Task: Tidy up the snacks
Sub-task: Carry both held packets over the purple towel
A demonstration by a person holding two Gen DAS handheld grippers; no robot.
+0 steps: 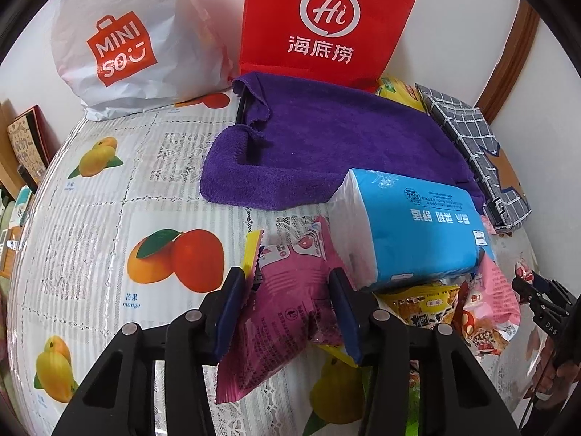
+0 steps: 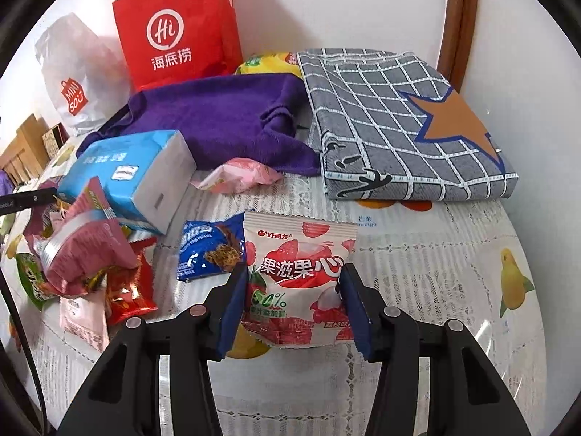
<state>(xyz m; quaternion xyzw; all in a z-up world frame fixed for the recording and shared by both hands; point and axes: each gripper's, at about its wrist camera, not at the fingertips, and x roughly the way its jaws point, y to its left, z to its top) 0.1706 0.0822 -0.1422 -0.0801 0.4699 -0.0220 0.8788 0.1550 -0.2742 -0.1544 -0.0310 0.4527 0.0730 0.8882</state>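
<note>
In the left wrist view my left gripper (image 1: 287, 278) is shut on a magenta snack packet (image 1: 287, 312), which is creased between the blue pads and hangs over the fruit-print tablecloth (image 1: 109, 218). The same packet (image 2: 83, 254) shows at the left of the right wrist view, above a heap of snacks. My right gripper (image 2: 294, 276) is shut on a white and red lychee gummy packet (image 2: 301, 272), pinched at both side edges. A blue cookie packet (image 2: 207, 250) lies just left of it. The right gripper (image 1: 537, 290) also shows at the right edge of the left wrist view.
A blue tissue pack (image 1: 410, 225) leans on the snack heap (image 1: 428, 305). Behind lie a purple towel (image 1: 326, 138), a grey checked cloth with a star (image 2: 399, 120), a red paper bag (image 1: 326, 18) and a white shopping bag (image 1: 120, 43) against the wall. A pink packet (image 2: 239, 174) sits by the towel.
</note>
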